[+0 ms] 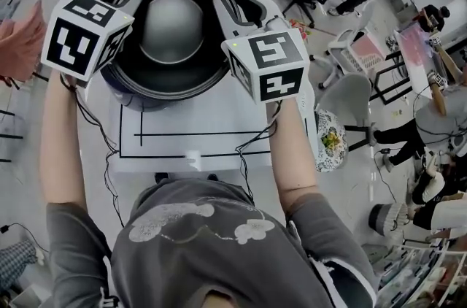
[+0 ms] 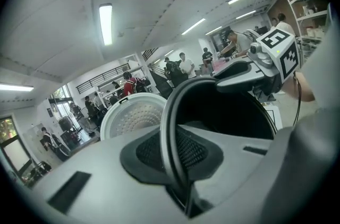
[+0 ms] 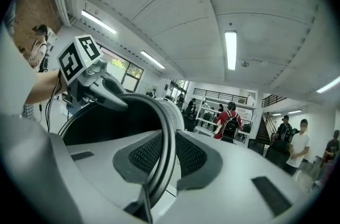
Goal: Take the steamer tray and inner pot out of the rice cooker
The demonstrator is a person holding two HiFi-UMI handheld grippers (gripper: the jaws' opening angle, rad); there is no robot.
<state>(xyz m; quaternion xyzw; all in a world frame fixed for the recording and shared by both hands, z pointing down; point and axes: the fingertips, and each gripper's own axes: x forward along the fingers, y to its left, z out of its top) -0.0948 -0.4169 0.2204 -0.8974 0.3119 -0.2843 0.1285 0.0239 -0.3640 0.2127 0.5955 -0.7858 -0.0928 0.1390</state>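
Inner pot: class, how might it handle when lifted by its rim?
Probably stiff: the inner pot looks evenly round though the left gripper and right gripper pinch only its thin rim. Likely slippery: its wall looks smooth and glossy. It may tip if one side drops.

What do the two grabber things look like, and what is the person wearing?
The left gripper and right gripper are pale grey plastic with dark mesh pads. Each carries a white cube printed with black square markers. Thin black cables run back along the arms. The person wears a grey short-sleeved shirt with a pale print.
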